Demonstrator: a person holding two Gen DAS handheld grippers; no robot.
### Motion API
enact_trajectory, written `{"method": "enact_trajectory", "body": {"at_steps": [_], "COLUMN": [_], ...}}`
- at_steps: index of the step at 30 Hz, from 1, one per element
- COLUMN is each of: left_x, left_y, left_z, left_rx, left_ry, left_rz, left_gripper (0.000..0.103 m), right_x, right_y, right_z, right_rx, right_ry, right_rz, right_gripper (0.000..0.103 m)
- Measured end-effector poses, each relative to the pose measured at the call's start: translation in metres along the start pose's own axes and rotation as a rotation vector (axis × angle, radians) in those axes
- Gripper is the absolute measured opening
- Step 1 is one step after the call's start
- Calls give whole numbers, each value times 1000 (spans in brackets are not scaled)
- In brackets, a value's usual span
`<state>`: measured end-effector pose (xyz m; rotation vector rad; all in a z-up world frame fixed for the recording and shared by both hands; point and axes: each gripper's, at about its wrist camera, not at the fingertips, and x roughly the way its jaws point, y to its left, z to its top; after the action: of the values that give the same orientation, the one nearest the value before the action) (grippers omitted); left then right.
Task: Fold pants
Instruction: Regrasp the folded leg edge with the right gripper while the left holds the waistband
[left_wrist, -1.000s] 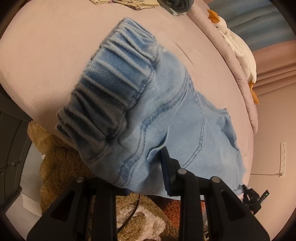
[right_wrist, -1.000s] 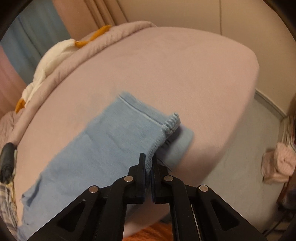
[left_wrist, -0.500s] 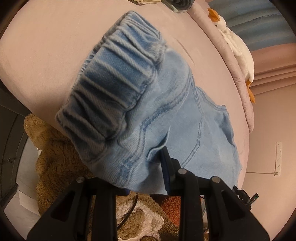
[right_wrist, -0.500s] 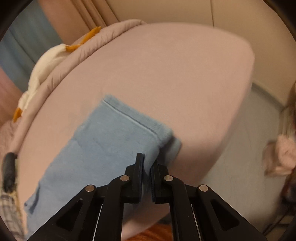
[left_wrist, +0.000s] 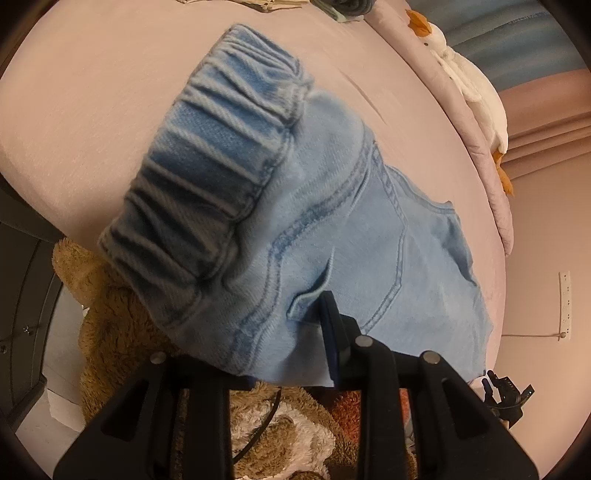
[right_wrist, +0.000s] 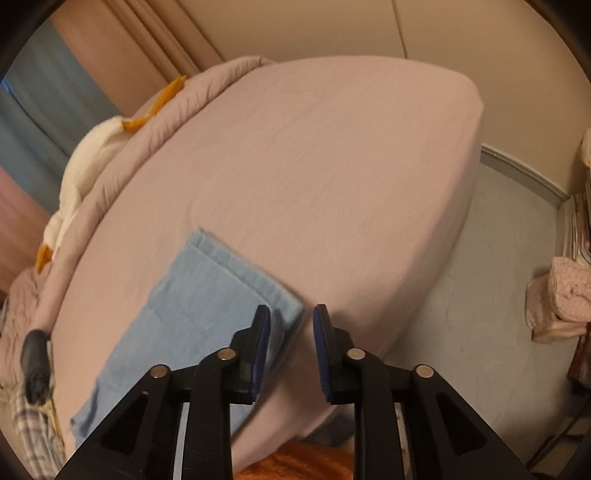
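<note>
My right gripper (right_wrist: 290, 332) lets go of the pants (right_wrist: 192, 306): its jaws are opening and now stand apart with nothing between them. The hem I held pinched and raised a second ago now lies flat near the bed's (right_wrist: 332, 166) edge.

One pair of light-blue denim pants (left_wrist: 332, 236) lies on one pink-sheeted bed (left_wrist: 92, 110). Two black two-finger grippers show, one per view: the left (left_wrist: 258, 332), the right (right_wrist: 290, 347). One white plush goose with orange feet (left_wrist: 469, 85) lies along the bed's far edge, and one brown plush toy (left_wrist: 110, 325) sits below its near edge.
</note>
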<state>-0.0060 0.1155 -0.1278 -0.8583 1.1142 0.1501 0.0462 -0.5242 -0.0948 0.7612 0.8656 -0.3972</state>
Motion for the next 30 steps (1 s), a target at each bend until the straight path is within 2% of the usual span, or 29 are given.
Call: {"method": "enact_trajectory", "body": {"at_steps": [6,8,9,11,13,16,19,23,27,28,30], "left_x": [-1,-3,-6,-10,-6,1,-1,-6,-20,-26,-34], "left_y": [2,3,2,-2,2,13,12,8,4,5,8], "left_z": [0,0,0,-2,-3,-2,-2,-2,-4,-4,-5], "left_rx": [1,-1,9,43,32,-30,-14,-1,0,1,8], "left_ry": [0,7,9,5,14,27,30,35,25,9,-31], "left_rz": [-12,-12,-11,1,0,-37,-44,-40,-68,-55,24], "left_gripper": [27,24,21,21,23,23,24,25,27,29,29], "right_x": [12,15,16,11,6,22,35,36,38,37,37], "right_y": [14,21,26,29,31,30,28,30,34,33,34], "right_z": [1,0,0,1,2,1,-7,-6,-4,-4,-3], "right_rx": [-43,-76,-95,-92,-98,-107,-138,-151,-153,-158,-167], "right_ry": [38,25,15,-5,-28,4,6,3,8,9,11], "right_rz": [18,-31,-62,-63,-66,-108,-162,-175,-188,-193,-203], "right_gripper": [22,9,9,8,8,8,8,8,8,8,8]}}
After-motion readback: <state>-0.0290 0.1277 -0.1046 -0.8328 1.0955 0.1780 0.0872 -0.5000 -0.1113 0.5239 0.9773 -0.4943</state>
